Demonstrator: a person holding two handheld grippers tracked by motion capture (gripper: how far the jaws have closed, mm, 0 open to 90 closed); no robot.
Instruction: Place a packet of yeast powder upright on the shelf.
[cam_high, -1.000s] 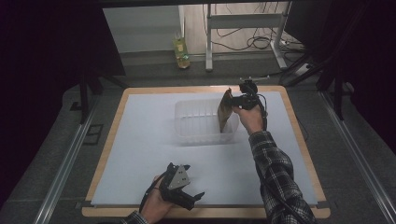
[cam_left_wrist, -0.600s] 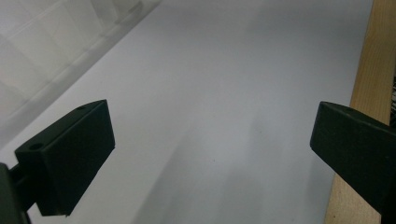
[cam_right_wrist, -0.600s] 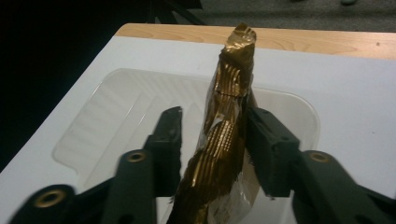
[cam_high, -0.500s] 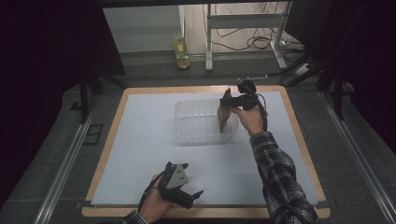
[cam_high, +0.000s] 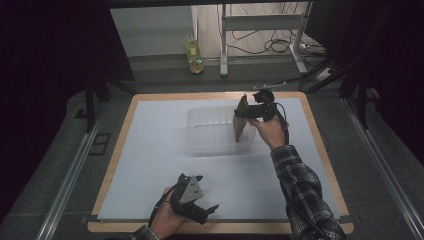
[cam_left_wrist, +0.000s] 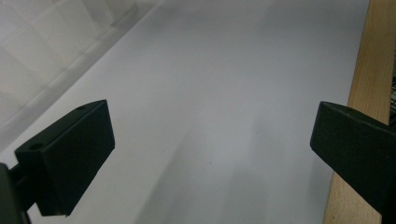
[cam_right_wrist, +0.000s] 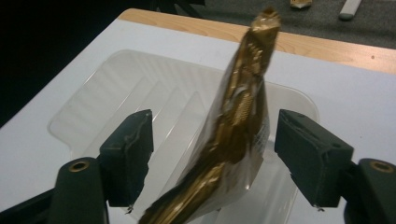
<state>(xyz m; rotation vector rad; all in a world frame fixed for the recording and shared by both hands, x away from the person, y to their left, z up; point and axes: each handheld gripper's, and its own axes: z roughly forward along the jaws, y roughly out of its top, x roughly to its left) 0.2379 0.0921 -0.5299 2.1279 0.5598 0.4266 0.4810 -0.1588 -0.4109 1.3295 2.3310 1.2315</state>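
Note:
A golden-brown foil bag (cam_right_wrist: 238, 126) stands nearly upright between the jaws of my right gripper (cam_right_wrist: 219, 154). The jaws are open, with a gap on each side of the bag. In the high view the bag (cam_high: 240, 120) hangs over the right end of a clear plastic bin (cam_high: 210, 132), with the right gripper (cam_high: 247, 114) beside it. The bin (cam_right_wrist: 140, 102) lies below and behind the bag. My left gripper (cam_high: 200, 210) rests low near the table's front edge. It is open (cam_left_wrist: 210, 154) with nothing between its jaws.
A white mat (cam_high: 165, 165) covers the wooden table (cam_high: 320, 150). In the left gripper view the wooden edge (cam_left_wrist: 369, 70) runs along the right side. A yellow bottle (cam_high: 194, 52) and cables lie on the floor behind the table.
The bag and the right gripper have sunk slightly toward the bin's right end. The left gripper has hardly moved.

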